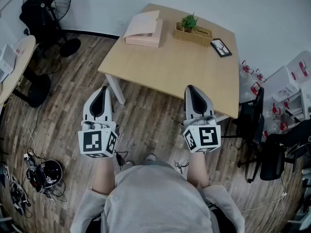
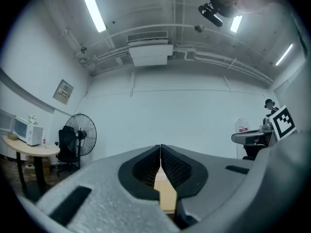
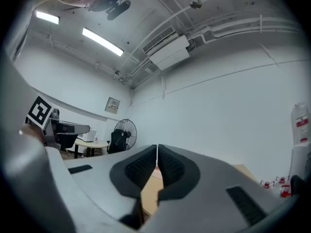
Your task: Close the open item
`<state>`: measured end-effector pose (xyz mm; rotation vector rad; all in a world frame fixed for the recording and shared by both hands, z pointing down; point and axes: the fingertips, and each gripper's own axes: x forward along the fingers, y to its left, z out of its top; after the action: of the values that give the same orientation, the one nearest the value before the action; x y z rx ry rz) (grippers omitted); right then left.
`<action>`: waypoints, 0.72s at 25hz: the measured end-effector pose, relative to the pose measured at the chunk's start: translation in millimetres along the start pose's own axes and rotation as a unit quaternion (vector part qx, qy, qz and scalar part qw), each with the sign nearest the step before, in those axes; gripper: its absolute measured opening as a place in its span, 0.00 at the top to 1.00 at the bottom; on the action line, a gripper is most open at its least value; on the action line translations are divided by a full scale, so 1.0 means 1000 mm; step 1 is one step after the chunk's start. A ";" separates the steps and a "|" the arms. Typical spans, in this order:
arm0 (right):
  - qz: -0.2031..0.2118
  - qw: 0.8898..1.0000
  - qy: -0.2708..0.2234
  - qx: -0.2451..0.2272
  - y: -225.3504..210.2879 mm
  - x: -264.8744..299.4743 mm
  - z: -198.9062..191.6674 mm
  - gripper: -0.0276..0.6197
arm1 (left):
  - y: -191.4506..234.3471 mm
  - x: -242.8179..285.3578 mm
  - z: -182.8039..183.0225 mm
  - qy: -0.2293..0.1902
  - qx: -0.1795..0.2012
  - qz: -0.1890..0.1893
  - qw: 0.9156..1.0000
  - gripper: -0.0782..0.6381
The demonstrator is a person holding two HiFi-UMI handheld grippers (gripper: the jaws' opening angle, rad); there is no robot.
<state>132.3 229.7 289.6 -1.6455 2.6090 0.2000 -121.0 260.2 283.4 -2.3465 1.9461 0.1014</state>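
Person is standing short of the table (image 1: 170,69), holding both grippers out roughly level and pointing at it. Left gripper (image 1: 102,89) is sitting with jaws fully together, nothing between them; right gripper (image 1: 190,88) is showing the same, pads meeting, empty.

Open item is looking like the pink box (image 1: 144,29) at the table's far left corner, lid sitting raised over the base; hinge side is not clear from here. Judging it as light cardboard: stiff enough to push, easy to crease, likely to be sliding on the smooth top under a sideways shove. Best bet is pressing down on the lid's free edge with closed jaws while the other gripper is steadying the base, not pinching.

Wicker basket with plant (image 1: 193,33) is sitting just beside the box on its right, picture frame (image 1: 221,47) further right; both are staying off a straight approach. Fan (image 1: 47,1), office chair (image 1: 255,125) and floor cables (image 1: 43,174) are lying well clear.
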 end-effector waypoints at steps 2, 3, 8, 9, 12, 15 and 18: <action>0.001 1.000 -0.001 0.000 0.001 -0.002 0.000 0.94 | -0.003 -0.001 0.001 -0.001 0.007 -0.002 1.000 0.88; 0.002 1.000 -0.001 0.001 0.001 -0.002 0.001 0.94 | -0.004 -0.002 0.002 -0.002 0.010 -0.003 1.000 0.88; 0.003 1.000 -0.004 0.000 0.001 -0.004 0.002 0.94 | -0.012 -0.001 0.004 -0.004 0.020 -0.010 1.000 0.88; 0.004 1.000 -0.004 0.001 0.000 -0.004 0.001 0.94 | -0.014 0.000 0.004 -0.004 0.021 -0.011 1.000 0.88; 0.005 1.000 -0.004 0.002 -0.005 -0.005 -0.001 0.94 | -0.020 0.003 0.002 -0.002 0.021 -0.010 1.000 0.88; 0.004 1.000 -0.006 0.007 -0.009 -0.008 -0.003 0.94 | -0.025 0.002 0.000 -0.002 0.022 -0.010 1.000 0.88; 0.010 1.000 -0.013 0.019 -0.010 -0.009 -0.005 0.94 | -0.028 0.002 -0.002 -0.001 0.020 -0.011 1.000 0.88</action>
<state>145.0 232.6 294.5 -1.5951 2.5955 0.1707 -93.2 263.6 285.9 -2.3400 1.9032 0.0626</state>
